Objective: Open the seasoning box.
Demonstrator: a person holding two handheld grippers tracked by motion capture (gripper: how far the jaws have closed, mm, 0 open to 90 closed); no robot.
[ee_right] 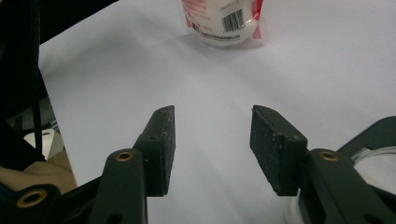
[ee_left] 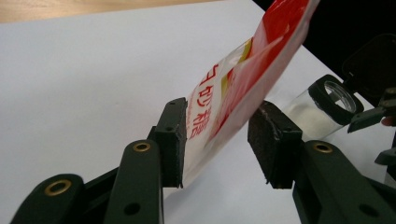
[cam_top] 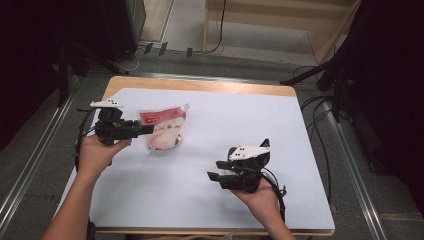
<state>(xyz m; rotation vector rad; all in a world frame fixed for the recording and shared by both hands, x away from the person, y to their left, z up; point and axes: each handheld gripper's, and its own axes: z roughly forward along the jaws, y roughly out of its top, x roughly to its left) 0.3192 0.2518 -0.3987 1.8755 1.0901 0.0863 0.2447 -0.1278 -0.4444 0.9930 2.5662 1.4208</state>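
A red and white pouch (cam_top: 163, 129) stands on the white table (cam_top: 210, 200), near its left edge and toward the far left corner, with its spout corner pointing up and away from the person. The left gripper (cam_top: 148, 129) reaches in level from the table's left edge, and in the left gripper view the pouch's edge (ee_left: 233, 88) lies between the two pads. One pad touches the film while the other stands clear of it, so the jaws are parted and do not clamp the pouch. The right gripper (cam_top: 214, 170) hovers near the table's near right corner, well apart from the pouch, its jaws half parted with nothing between them. In the right gripper view the pouch's barcode side (ee_right: 224, 21) faces it.
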